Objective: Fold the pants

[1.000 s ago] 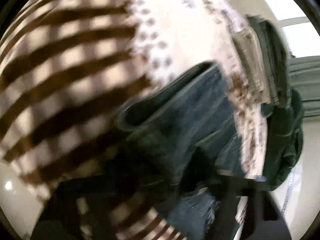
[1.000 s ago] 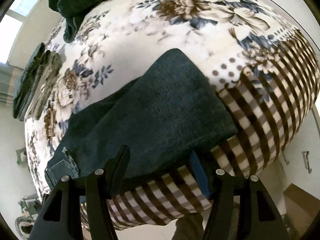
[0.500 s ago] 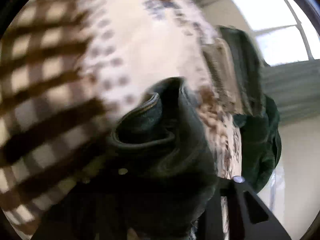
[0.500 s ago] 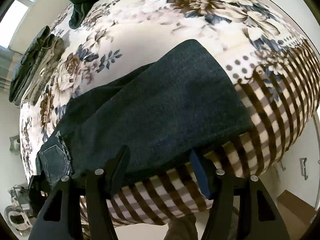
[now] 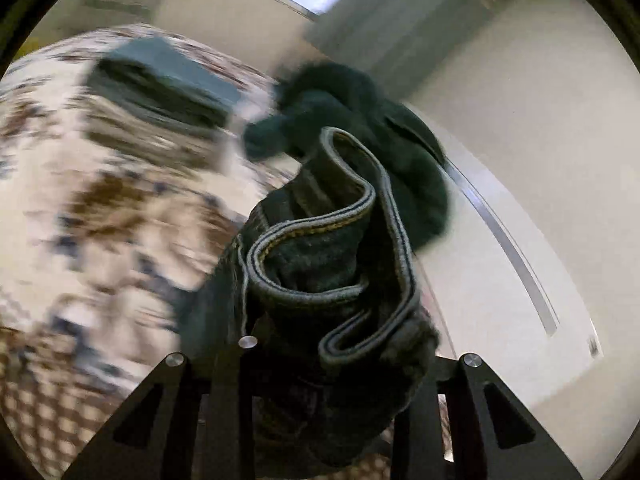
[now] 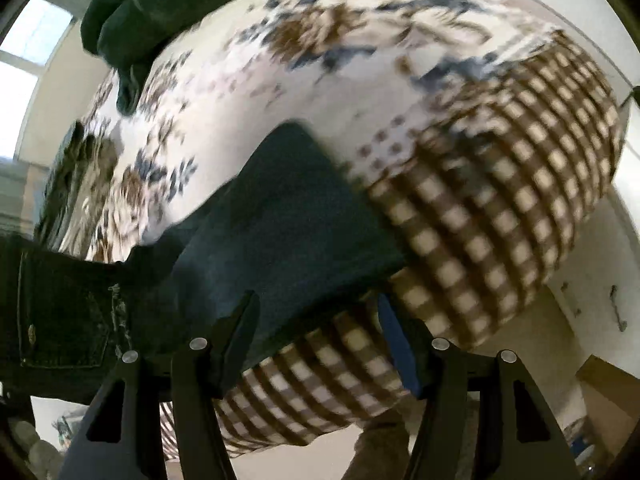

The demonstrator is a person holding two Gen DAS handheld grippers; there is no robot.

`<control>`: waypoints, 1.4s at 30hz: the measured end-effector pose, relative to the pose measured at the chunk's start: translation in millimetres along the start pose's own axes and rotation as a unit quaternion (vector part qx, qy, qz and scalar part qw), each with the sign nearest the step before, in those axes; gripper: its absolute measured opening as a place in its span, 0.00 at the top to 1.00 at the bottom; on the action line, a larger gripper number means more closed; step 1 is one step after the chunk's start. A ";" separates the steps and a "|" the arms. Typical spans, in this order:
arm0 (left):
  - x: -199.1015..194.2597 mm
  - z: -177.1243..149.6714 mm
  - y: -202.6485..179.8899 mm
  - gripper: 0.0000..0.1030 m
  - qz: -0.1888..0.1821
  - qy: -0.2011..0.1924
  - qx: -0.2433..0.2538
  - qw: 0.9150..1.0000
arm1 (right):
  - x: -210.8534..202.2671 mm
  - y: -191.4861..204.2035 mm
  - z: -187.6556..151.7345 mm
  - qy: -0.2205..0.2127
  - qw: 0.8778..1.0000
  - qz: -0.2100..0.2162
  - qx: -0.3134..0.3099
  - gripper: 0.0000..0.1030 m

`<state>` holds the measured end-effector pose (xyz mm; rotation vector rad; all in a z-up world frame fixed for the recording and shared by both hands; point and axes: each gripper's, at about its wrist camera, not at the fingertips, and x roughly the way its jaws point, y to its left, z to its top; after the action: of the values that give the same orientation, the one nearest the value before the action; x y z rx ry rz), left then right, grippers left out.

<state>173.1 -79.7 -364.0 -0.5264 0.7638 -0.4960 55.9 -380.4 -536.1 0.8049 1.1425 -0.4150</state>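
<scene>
Dark blue jeans (image 6: pixel 280 216) lie across a bed covered with a floral and checked blanket (image 6: pixel 500 208). In the left wrist view my left gripper (image 5: pixel 332 392) is shut on the jeans' waistband (image 5: pixel 332 264), which is bunched up and lifted off the bed. The lifted waist end with a back pocket (image 6: pixel 60 312) shows at the left of the right wrist view. My right gripper (image 6: pixel 320 344) is open at the near edge of the jeans' leg, with the fabric edge between its fingers.
A folded stack of clothes (image 5: pixel 160 84) lies on the blanket (image 5: pixel 100 200) further back. A dark green garment heap (image 5: pixel 380 128) sits near the bed's far edge; it also shows in the right wrist view (image 6: pixel 160 12). White walls and a window surround the bed.
My left gripper has lifted the waistband up and swung it, so the view now faces the wall and far clothes. My right gripper has stayed open at the leg's edge.
</scene>
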 end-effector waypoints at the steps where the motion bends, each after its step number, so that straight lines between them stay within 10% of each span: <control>1: 16.7 -9.2 -16.7 0.77 -0.015 0.015 0.006 1.000 | -6.2 -7.3 3.8 -0.009 1.000 -0.005 -0.001 0.38; 13: 199.1 -162.3 -129.1 0.77 -0.036 0.237 0.086 0.967 | -13.9 -139.5 66.1 -0.024 0.996 -0.085 0.024 0.38; 28: 216.3 -156.0 -144.7 0.74 0.038 0.284 0.128 0.949 | -15.7 -144.9 110.6 -0.023 0.998 -0.060 0.025 0.38; 36: 194.6 -138.1 -153.4 0.15 0.024 0.281 0.113 0.953 | -18.7 -146.2 124.0 -0.023 0.998 -0.012 0.057 0.17; 42: 162.4 -100.7 -117.6 0.08 0.046 0.259 0.086 0.961 | -19.6 -136.8 132.8 -0.024 0.998 0.035 0.055 0.09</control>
<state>172.1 -291.9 -436.8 -0.1943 1.2262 -0.6166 42.0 -571.6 -541.6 0.9240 1.0499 -0.4390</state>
